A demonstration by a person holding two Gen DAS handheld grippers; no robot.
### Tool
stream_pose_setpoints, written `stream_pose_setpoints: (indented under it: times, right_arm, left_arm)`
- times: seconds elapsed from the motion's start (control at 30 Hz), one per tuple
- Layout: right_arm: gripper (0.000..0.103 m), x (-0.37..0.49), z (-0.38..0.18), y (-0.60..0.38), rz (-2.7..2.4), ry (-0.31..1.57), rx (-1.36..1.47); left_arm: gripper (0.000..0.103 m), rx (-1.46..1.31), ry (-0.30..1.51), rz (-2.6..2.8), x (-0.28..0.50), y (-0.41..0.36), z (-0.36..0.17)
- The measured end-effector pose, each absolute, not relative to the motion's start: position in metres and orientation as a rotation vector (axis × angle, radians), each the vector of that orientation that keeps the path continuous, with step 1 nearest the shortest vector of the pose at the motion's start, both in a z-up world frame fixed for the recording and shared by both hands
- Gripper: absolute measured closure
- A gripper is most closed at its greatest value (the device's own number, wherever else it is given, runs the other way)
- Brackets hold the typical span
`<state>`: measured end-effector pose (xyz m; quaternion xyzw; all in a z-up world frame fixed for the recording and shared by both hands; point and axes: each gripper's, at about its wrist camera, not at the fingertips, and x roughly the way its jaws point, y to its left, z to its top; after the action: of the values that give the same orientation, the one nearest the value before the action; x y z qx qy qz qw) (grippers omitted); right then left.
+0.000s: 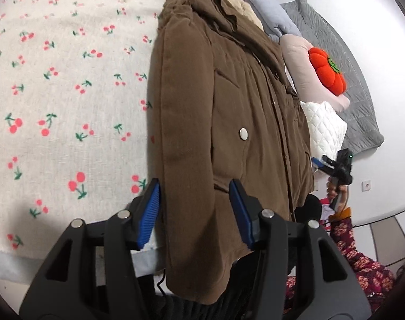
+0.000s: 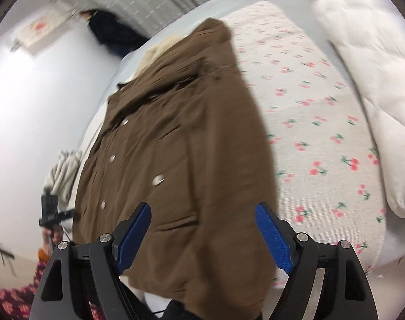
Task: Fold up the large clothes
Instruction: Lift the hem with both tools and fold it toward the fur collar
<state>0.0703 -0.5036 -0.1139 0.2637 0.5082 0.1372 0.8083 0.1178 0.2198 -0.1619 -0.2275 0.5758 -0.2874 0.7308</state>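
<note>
Cherry-print bedding (image 1: pixel 55 93) covers the bed, and a big brown coat (image 1: pixel 215 120) lies on it, stretching long-ways away from both tools, its bottom edge nearest them. Left gripper (image 1: pixel 194 210) is half open over the coat's folded side, holding nothing. Right gripper (image 2: pixel 202 237) is wide open, also empty. Only its view shows the white duvet (image 2: pixel 368 80); only the left's shows an orange pumpkin pillow (image 1: pixel 326 70).

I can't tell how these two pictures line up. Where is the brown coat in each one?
Left wrist view: the brown coat runs down the middle, right of the cherry-print bedspread, its hem between the open left gripper.
Right wrist view: the coat fills the centre, left of the bedspread, above the open right gripper.
Shared landmark: the coat's silver snap button.
</note>
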Motion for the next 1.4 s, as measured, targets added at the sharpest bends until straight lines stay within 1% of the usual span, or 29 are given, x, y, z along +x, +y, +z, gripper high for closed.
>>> stream_pose_setpoints:
  times: [0.1,0.17,0.2,0.23,0.27,0.33,0.37,0.4,0.43,0.5,0.53,0.57,0.6,0.67,0.77,0.93,1.03,1.23,1.4]
  right_arm:
    - [0.021,0.07,-0.133,-0.508,0.257,1.129,0.576]
    - [0.023,0.066,-0.137,-0.506,0.29,1.104,0.595]
    - [0.031,0.064,-0.138,-0.505,0.32,1.102,0.603]
    - [0.035,0.061,-0.141,-0.501,0.358,1.11,0.621]
    - [0.037,0.059,-0.142,-0.498,0.369,1.113,0.615]
    - [0.04,0.056,-0.142,-0.495,0.389,1.111,0.609]
    - [0.044,0.055,-0.143,-0.494,0.396,1.111,0.622]
    - [0.052,0.055,-0.144,-0.494,0.402,1.115,0.649]
    - [0.056,0.057,-0.145,-0.489,0.401,1.121,0.658]
    - [0.073,0.057,-0.145,-0.481,0.41,1.138,0.645]
    - [0.077,0.057,-0.144,-0.477,0.412,1.142,0.638]
    - [0.084,0.054,-0.14,-0.475,0.42,1.137,0.638]
    - [0.087,0.053,-0.137,-0.473,0.426,1.129,0.644]
    - [0.09,0.055,-0.13,-0.466,0.419,1.105,0.641]
    - [0.092,0.05,-0.106,-0.464,0.44,1.02,0.67]
    - [0.093,0.056,-0.059,-0.459,0.487,0.867,0.72]
    - [0.094,0.065,-0.041,-0.45,0.516,0.818,0.72]
    - [0.094,0.099,0.008,-0.44,0.539,0.73,0.723]
    - [0.094,0.127,0.034,-0.434,0.517,0.678,0.743]
  left_arm:
    - [0.05,-0.507,1.307,-0.672,0.113,0.217,-0.168]
    - [0.05,-0.516,1.323,-0.709,0.107,0.217,-0.169]
    - [0.05,-0.518,1.334,-0.723,0.103,0.215,-0.169]
    - [0.05,-0.511,1.338,-0.731,0.1,0.213,-0.169]
    - [0.05,-0.497,1.34,-0.738,0.096,0.211,-0.167]
    - [0.05,-0.49,1.344,-0.74,0.089,0.209,-0.166]
    - [0.05,-0.487,1.341,-0.738,0.088,0.207,-0.165]
    - [0.052,-0.482,1.339,-0.739,0.085,0.205,-0.164]
    - [0.055,-0.477,1.336,-0.737,0.084,0.203,-0.163]
    - [0.076,-0.471,1.326,-0.719,0.084,0.198,-0.16]
    - [0.08,-0.477,1.322,-0.709,0.085,0.196,-0.159]
    - [0.084,-0.494,1.313,-0.697,0.085,0.194,-0.157]
    - [0.087,-0.511,1.301,-0.693,0.085,0.195,-0.155]
    - [0.09,-0.554,1.259,-0.697,0.082,0.195,-0.146]
    - [0.091,-0.605,1.174,-0.727,0.081,0.198,-0.127]
    - [0.092,-0.657,1.007,-0.808,0.091,0.196,-0.079]
    - [0.092,-0.667,0.94,-0.842,0.104,0.189,-0.058]
    - [0.092,-0.671,0.862,-0.871,0.134,0.168,-0.021]
    - [0.092,-0.712,0.81,-0.863,0.162,0.166,0.003]
